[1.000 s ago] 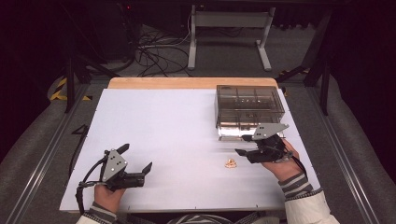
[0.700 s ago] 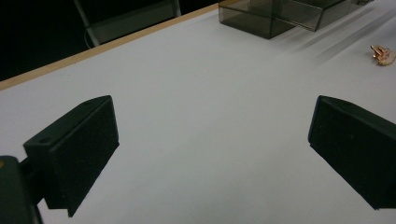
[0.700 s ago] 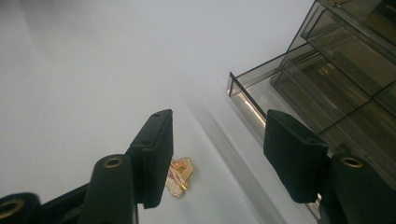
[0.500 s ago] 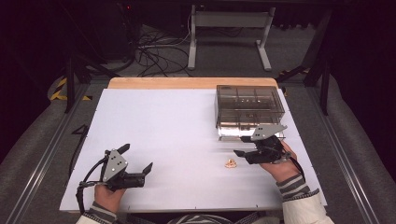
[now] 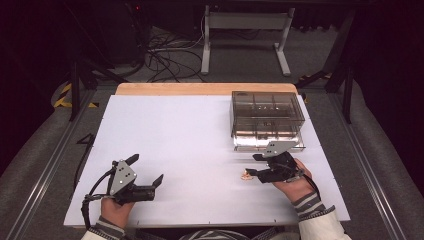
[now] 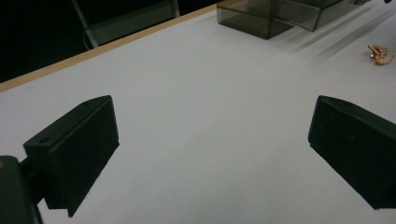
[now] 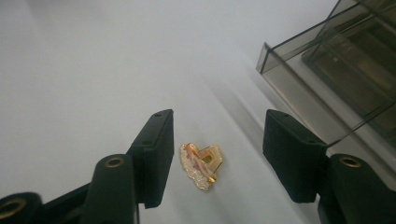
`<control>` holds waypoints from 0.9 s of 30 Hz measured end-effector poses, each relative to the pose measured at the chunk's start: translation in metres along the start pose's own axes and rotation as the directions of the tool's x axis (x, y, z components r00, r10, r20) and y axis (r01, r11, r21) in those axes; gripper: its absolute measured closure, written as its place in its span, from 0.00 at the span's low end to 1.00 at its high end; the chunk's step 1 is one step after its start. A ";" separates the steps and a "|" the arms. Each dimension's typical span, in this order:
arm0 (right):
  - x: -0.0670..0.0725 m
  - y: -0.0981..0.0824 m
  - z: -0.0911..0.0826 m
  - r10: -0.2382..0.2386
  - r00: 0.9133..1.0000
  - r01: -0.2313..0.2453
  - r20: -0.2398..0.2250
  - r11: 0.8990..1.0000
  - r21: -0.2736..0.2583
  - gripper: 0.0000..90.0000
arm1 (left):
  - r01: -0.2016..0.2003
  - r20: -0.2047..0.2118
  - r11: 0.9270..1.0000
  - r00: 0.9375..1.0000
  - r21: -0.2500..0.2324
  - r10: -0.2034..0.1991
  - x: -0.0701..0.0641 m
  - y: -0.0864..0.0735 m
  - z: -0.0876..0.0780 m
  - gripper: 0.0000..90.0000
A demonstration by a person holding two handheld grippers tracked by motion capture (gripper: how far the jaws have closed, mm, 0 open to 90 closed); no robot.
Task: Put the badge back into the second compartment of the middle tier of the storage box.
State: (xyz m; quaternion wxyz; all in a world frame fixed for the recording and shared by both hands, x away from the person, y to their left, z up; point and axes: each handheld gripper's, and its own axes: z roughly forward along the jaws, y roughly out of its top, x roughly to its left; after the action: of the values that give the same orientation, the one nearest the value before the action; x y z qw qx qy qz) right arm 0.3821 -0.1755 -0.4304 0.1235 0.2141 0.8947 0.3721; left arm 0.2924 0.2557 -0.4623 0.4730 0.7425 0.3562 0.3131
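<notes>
High view: a white counter [image 5: 200,150] with a wooden strip along its far edge. The right tongs [image 5: 251,166], held in the person's right hand [image 5: 295,182], lie low over the counter's right half, their jaws pointing toward the left of the view. A small gold-rimmed brooch [image 5: 246,175] rests on the counter at the jaw tips. Beyond the right tongs stands a smoky transparent box [image 5: 266,116] divided into compartments, with a shallow tray part projecting from its near side. The left tongs [image 5: 148,172], held in the left hand [image 5: 116,210], rest at the near left of the counter, well apart from the brooch and the box.

Right gripper view: the right tongs [image 7: 217,151] stand apart, not clamped on anything. The brooch [image 7: 201,164], heart-like in outline with a pale pink face and a gold edge, lies flat on the counter between the two jaws, just beside the left-hand one in this view; whether it touches that pad cannot be told. A gap separates it from the other jaw. The box [image 7: 336,65] rises at the upper right.

Left gripper view: the left tongs [image 6: 212,154] stand wide apart over bare counter, nothing between them. The brooch [image 6: 380,53] shows far off at the right edge, the box [image 6: 280,14] at the top
</notes>
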 end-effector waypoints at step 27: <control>0.005 -0.008 0.036 0.061 0.998 -0.059 -0.005 0.986 0.159 0.50 | 0.000 0.001 1.000 1.000 0.001 0.000 0.000 0.000 0.001 0.03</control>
State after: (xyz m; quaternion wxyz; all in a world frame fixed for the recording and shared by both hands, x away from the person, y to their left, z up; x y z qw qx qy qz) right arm 0.3890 -0.1565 -0.4614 0.0903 0.2482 0.9152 0.3043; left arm 0.2928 0.2554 -0.4625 0.4727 0.7430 0.3560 0.3126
